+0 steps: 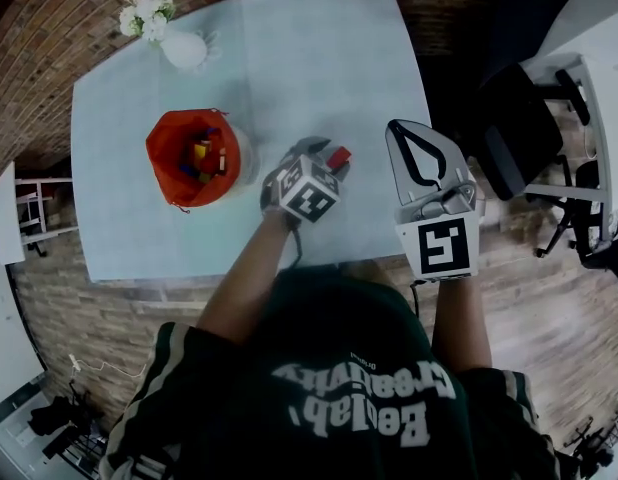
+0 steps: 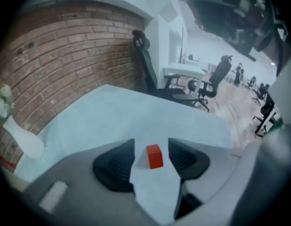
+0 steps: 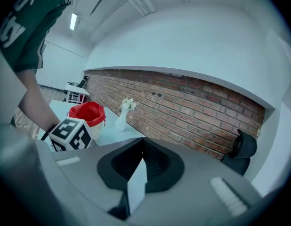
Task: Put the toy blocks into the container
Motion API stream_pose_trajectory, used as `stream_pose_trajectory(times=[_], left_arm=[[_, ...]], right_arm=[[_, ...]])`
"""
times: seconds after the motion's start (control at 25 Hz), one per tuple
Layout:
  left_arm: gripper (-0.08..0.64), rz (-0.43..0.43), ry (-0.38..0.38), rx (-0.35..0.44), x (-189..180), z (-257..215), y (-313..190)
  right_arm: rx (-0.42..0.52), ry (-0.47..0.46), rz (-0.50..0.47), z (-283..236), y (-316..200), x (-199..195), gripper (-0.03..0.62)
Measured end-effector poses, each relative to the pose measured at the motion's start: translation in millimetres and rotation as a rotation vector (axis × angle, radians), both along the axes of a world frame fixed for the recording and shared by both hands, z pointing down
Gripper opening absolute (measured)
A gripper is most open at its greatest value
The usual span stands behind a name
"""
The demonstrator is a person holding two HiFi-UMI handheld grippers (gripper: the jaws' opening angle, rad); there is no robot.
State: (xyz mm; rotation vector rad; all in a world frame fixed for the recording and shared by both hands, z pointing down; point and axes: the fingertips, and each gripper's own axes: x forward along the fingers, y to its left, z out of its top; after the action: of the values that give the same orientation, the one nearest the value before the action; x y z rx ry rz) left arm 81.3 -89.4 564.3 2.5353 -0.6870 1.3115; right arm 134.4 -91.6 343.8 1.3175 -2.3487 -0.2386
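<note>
Step in hand, as judged: closing on a loose piece for pick-up.

Tool, active: left gripper (image 2: 151, 143), grey shell with black ribbed pads, tilted steeply down at the pale blue tabletop (image 2: 136, 112). Its jaws are spread wide. The small red cuboid toy block (image 2: 155, 156) stands between them with a gap showing on each side, so nothing is pressed yet.

Tool, idle: right gripper (image 3: 141, 147), same make, clenched on nothing. It is held roughly level off the near right edge of the tabletop.

Handling notes:
- Keep the block centred between the pads.
- Sink until the pad faces cover its flat sides rather than only its top corners.
- It seems to sit slightly turned against the jaw line, so a small wrist turn first would let the pads meet two opposite faces squarely and stop it twisting out.
- Close gently and lift clear of the surface before carrying it left.
- Let go only once it is over the opening.

Article, described: plain red, crisp-edged, taller than wide, standing upright. It is probably painted wood, though the blurred view does not settle the material. It is placed right of the tabletop's middle.

Destination: round pale container with red bag lining (image 1: 157, 153), near the block on its left and already holding mixed coloured blocks (image 1: 202, 156).

Also present: white vase of white flowers (image 1: 179, 46) at the far left corner, well apart from the work. No other loose block shows.
</note>
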Motion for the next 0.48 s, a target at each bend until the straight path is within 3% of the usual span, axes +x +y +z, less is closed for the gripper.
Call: stream_pose_trajectory(times=[0.32,0.36,0.4,0.48], left_arm=[[0.241,-0.018,-0.115,-0.128,3,72,6],[0.227,-0.028,-0.124,-0.138,3,77,5],[0.163,-0.037,-0.128,-0.147,2,81,5],[0.149,-0.045,-0.122,-0.156,1,83,6]], right_arm=[[-0.025,0.005,0.007,10,2,11,0.006],[-0.025,0.005,0.007,11,1,11,0.006],[-0.025,0.005,0.006,11,1,12,0.006],[-0.027,0.004,0.005,12,0,11,0.006]])
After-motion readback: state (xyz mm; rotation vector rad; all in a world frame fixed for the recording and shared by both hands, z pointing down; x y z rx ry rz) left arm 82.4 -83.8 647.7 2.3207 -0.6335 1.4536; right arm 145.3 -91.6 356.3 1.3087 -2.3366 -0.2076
